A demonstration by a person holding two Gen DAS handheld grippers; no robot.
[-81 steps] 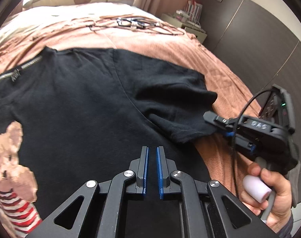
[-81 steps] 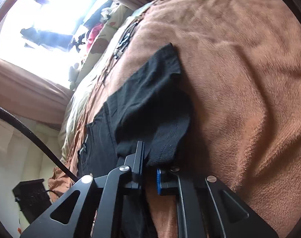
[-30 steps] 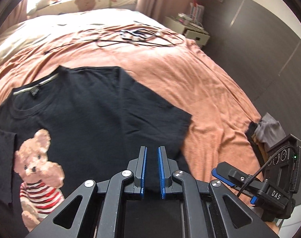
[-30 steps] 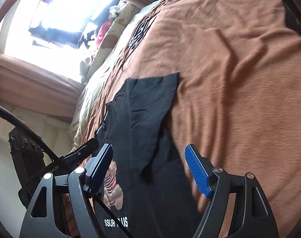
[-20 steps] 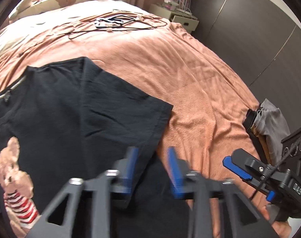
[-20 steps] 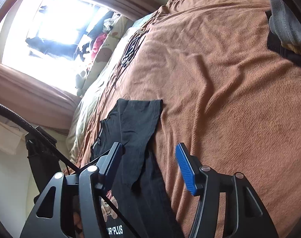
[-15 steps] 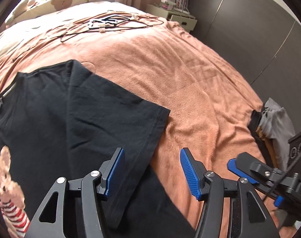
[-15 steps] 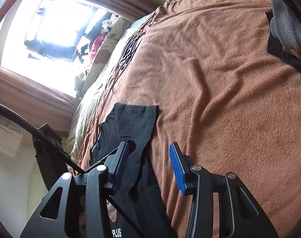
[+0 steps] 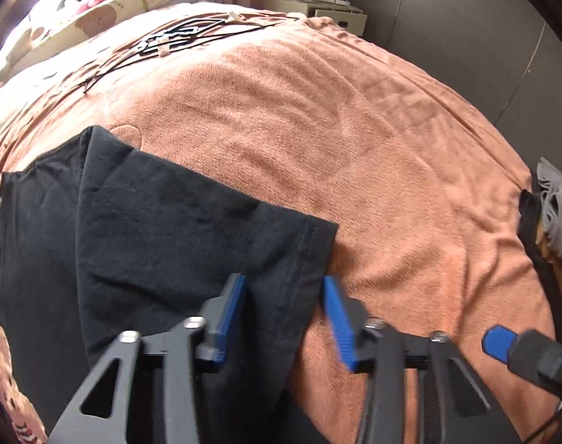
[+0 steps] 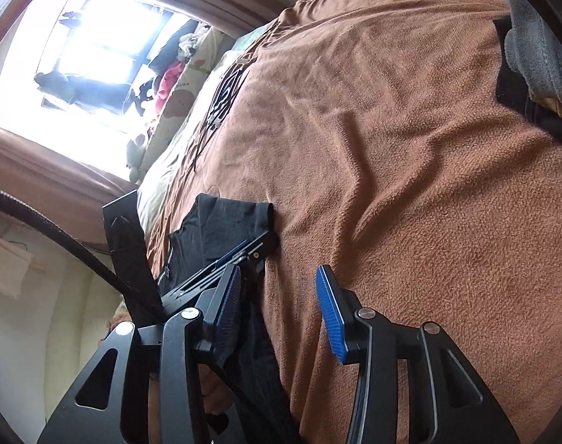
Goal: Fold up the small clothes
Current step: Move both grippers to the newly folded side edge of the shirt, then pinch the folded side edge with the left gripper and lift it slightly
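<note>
We hold the left gripper (image 9: 284, 310) over the hem of the folded-in sleeve (image 9: 192, 229) of the black T-shirt (image 9: 33, 244); its jaws have just been closing and stand partly apart, with the sleeve's edge between the blue pads (image 9: 233, 307) and no visible pressure on the cloth; we treat this gripper as not yet clamped.

We use the T-shirt as the landmark; it lies flat on the orange-brown blanket (image 9: 355, 140), with the sleeve turned inward across its body; a bear print (image 9: 7, 370) shows at the garment's lower left edge in the left wrist view.

The right gripper (image 10: 277, 314) sits just beside the T-shirt's side edge (image 10: 259, 351); its jaws stand partly apart; the left pad lies over the dark cloth and the right pad (image 10: 329, 314) lies over bare blanket; nothing is pinched between them; whether the left pad touches the fabric we cannot tell.

Beyond the T-shirt's collar end lies a coil of black cable (image 9: 177, 37); a pile of grey and dark clothes (image 9: 551, 214) rests well apart from the T-shirt, at the blanket's far right edge; a bear-patterned pillow (image 9: 96, 18) lies behind the cable.
</note>
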